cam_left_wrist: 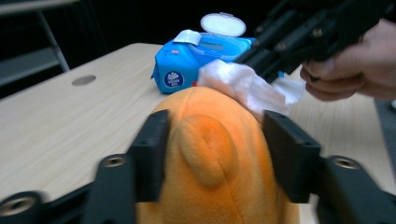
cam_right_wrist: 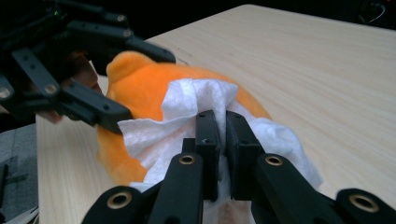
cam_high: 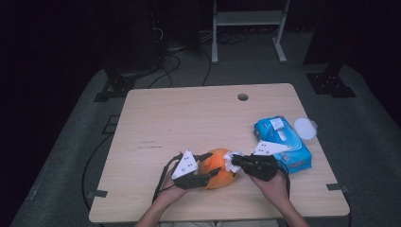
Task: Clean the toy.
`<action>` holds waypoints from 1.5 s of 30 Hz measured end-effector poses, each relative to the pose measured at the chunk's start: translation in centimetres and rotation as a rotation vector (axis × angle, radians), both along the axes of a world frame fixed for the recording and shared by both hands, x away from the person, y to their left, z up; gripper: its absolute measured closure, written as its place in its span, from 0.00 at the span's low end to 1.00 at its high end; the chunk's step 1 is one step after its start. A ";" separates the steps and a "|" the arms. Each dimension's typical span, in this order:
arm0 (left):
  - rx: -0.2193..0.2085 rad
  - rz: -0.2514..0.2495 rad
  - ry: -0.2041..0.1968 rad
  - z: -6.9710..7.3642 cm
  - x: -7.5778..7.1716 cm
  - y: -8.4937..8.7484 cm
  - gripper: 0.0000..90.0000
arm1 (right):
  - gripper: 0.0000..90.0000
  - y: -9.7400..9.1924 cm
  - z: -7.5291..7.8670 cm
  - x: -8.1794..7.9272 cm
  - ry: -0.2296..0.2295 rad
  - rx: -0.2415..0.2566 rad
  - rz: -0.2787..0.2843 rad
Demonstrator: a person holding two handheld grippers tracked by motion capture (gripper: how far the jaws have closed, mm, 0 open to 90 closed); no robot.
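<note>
Now the left tool point(cam_left_wrist: 215, 154) clamps the orange plush toy point(cam_left_wrist: 210, 154); right tool point(cam_right_wrist: 222, 123), pinching a wipe point(cam_right_wrist: 187, 112), rests on it.

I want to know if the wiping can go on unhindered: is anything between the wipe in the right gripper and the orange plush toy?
Nothing visible does. The right gripper pinches the white wipe, which lies directly against the orange plush toy. The left gripper clasps the toy's sides, beside the wiped patch.

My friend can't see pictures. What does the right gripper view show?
The right gripper pinches a white wipe and presses it on an orange plush toy on the wooden table. The left gripper straddles the toy.
</note>
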State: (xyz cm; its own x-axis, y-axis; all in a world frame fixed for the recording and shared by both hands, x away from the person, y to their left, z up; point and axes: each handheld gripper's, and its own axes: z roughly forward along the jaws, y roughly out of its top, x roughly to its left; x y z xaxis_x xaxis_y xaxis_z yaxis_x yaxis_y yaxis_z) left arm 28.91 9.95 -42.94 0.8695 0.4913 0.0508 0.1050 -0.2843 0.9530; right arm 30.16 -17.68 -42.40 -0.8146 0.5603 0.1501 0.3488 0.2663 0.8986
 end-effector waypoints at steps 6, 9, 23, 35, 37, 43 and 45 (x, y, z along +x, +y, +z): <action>-0.004 0.012 0.133 -0.6 0.8 0.8 0.27 | 0.93 1.0 0.1 -0.5 -0.019 -0.026 0.023; 0.033 -0.012 0.063 -0.4 0.2 0.3 0.44 | 0.93 1.0 0.6 -0.7 -0.022 -0.010 0.020; 0.083 -0.037 0.023 -0.1 -0.6 -1.3 0.18 | 0.93 0.3 1.5 -1.2 -0.052 -0.029 -0.009; 0.136 -0.085 -0.116 -0.1 -1.1 -2.2 0.47 | 0.93 3.1 3.8 -3.1 -0.122 -0.011 0.095; 0.139 -0.097 -0.095 -0.3 -0.7 -2.2 0.46 | 0.93 2.7 3.8 -2.8 -0.118 -0.006 0.084; 0.073 -0.060 0.046 -0.3 0.2 -1.4 0.19 | 0.93 0.4 1.2 -0.5 -0.036 -0.009 -0.002; 0.020 -0.067 0.090 0.2 0.5 -0.9 0.14 | 0.93 0.7 1.4 -0.8 -0.036 -0.004 0.004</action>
State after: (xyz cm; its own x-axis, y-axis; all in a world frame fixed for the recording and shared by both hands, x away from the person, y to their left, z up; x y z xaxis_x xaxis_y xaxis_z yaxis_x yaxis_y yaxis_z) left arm 29.45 9.05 -42.78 0.9018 0.4317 -0.0194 0.1697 -0.3124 0.9347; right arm 29.37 -17.00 -40.97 -0.8215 0.5578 0.1183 0.3152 0.2715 0.9094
